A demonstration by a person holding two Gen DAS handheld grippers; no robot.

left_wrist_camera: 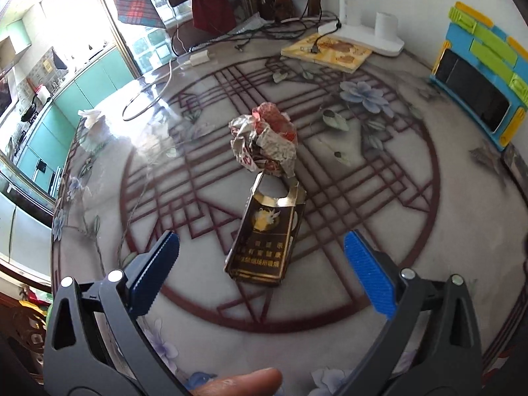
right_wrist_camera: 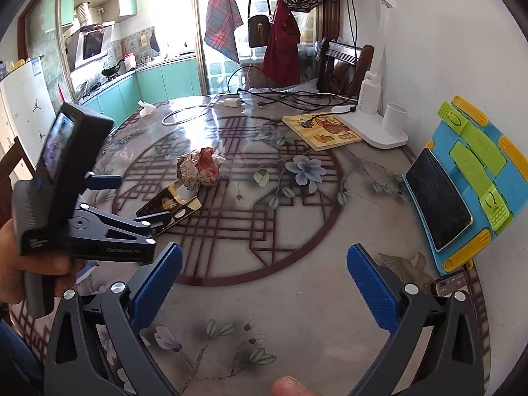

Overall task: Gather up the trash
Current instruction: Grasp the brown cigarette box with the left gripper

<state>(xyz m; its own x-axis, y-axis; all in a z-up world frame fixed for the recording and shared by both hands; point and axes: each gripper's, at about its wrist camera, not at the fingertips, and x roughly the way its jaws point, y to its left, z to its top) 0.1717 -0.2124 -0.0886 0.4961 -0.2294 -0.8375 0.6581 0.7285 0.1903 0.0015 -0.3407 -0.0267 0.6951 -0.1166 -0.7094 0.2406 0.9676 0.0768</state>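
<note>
Left wrist view: the left hand-held gripper [left_wrist_camera: 260, 250] is spread wide and holds nothing, its ribbed blue pads [left_wrist_camera: 369, 277] flanking a flattened cigarette pack [left_wrist_camera: 264, 234] that lies on the worktop [left_wrist_camera: 379, 231] just ahead of the fingertips. The pack is dark glossy cardboard with gold print, its torn top end pointing away. Touching that torn end sits a crumpled wrapper [left_wrist_camera: 264, 138], a ball of silvery foil-like film with red patches. Both look very light. The pack should be stiff across its narrow width but easy to crush, and flat enough that a pad may slide over it on the smooth, glassy, flower-patterned surface; pinching its long edges looks best. The wrapper stands taller and is springy, so closing on its bulging middle should work, though it may skid away if nudged.

Right wrist view: the right hand-held gripper [right_wrist_camera: 264, 274] is also wide and empty, hovering over bare worktop nearer the person. The left unit shows at the left, held in a hand [right_wrist_camera: 19, 264], its fingers reaching to the pack. Pack and wrapper lie together near the worktop's middle, well apart from the phone [right_wrist_camera: 435, 198] in a blue stand and the white lamp base [right_wrist_camera: 379, 132].
</note>
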